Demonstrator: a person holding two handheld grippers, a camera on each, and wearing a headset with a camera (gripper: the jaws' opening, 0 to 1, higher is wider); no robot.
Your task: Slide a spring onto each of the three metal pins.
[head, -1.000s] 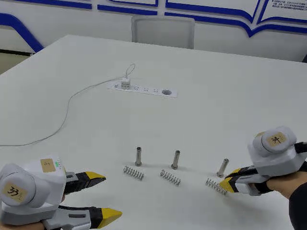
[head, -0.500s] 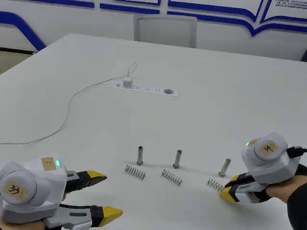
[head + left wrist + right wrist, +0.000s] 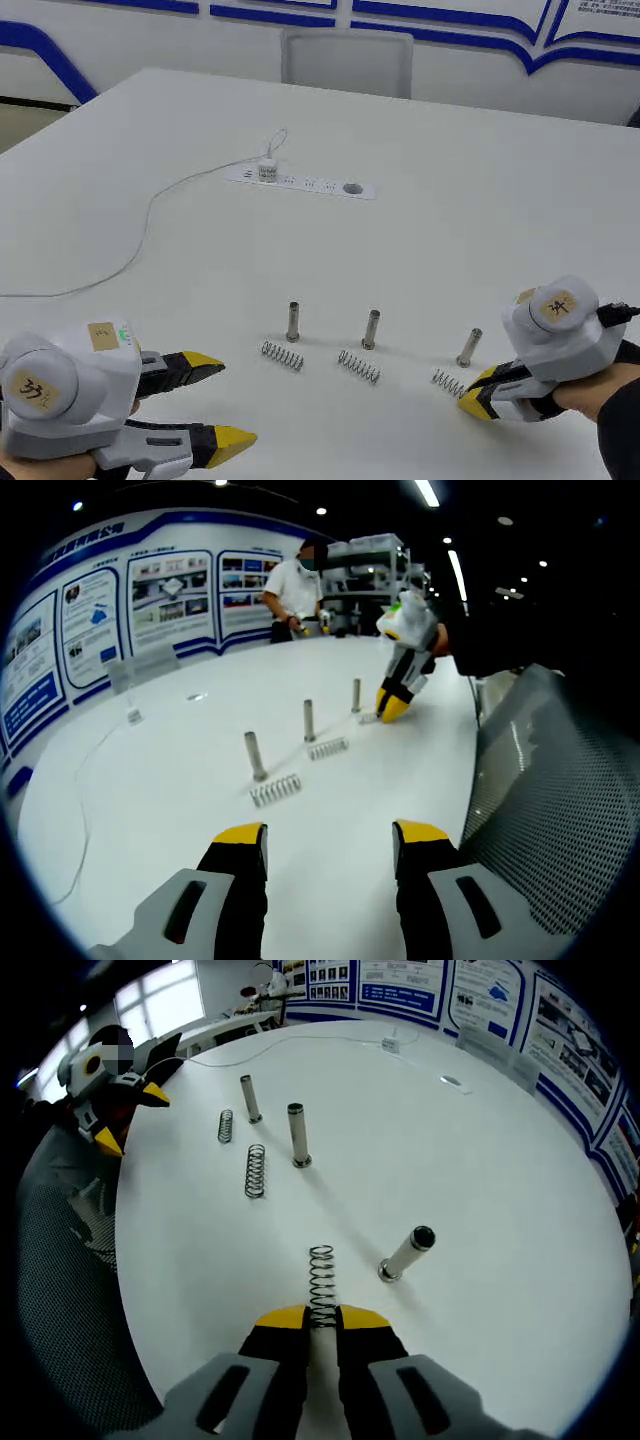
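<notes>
Fingers [image 3: 278, 1322] of the right gripper [image 3: 320, 1318] look pinched on the near end of the rightmost spring [image 3: 321, 1278], which lies flat on the white table [image 3: 480, 1160] just beside its pin [image 3: 405, 1253]. Well off, the left gripper [image 3: 330, 835] hangs with its jaws apart. That spring looks light and bendy. I'd grip it gently by one end, leaving the far mouth free for the pin.

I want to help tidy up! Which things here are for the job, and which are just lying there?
For the job: pins, springs, right gripper pinching the right spring.
Just lying there: power strip, cable, chair.
</notes>
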